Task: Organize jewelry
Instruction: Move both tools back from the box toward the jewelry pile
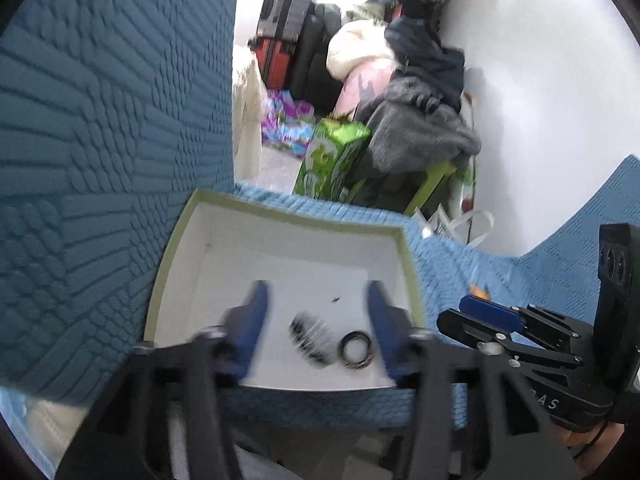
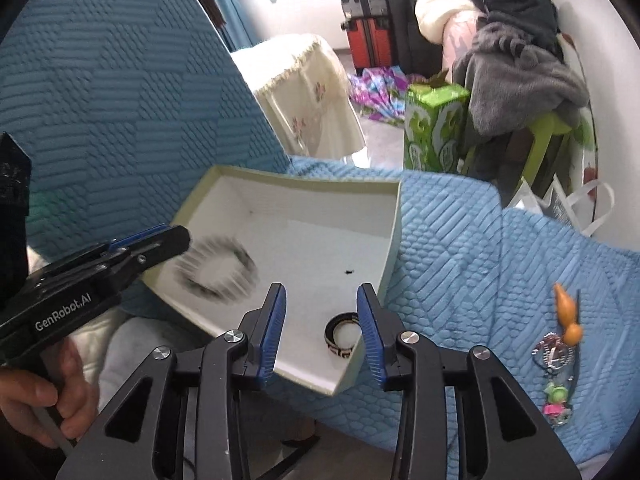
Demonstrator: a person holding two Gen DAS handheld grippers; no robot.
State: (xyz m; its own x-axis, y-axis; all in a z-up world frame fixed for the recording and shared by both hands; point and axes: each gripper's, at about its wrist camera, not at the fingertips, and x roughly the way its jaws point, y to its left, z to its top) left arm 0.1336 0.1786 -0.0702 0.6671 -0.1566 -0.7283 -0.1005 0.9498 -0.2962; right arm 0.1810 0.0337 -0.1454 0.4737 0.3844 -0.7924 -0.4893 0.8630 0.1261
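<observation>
Between the blue-padded fingers of the right gripper (image 2: 320, 322) lies a black bangle with a pale woven band (image 2: 341, 335), flat on the white floor of the shallow white cardboard box with a pale green rim (image 2: 394, 236). The jaws stand partly apart; the bangle sits just beside the right-hand pad, and the pads do not press on it.

Over the same box, the left gripper (image 1: 316, 312) also has its jaws apart with nothing clamped. Below and between its fingers is a black-and-white beaded bracelet (image 1: 310, 338), smeared by motion blur, with the bangle (image 1: 356, 354) just beside it; whether the two touch cannot be told. In the right wrist view the bracelet (image 2: 218, 270) appears as a blurred ring near the left gripper's tip (image 2: 176, 238), and a person's hand (image 2: 44, 392) grips that tool's handle.

The box rests on a light blue quilted cover (image 2: 460, 248). Well to the right of the box, on the cover, lies a small heap of trinkets: an orange gourd-shaped charm (image 2: 568, 316), a silvery chain piece (image 2: 554, 354), and a green and pink ornament (image 2: 556, 400). A tiny dark speck (image 2: 350, 271) sits on the box floor.
</observation>
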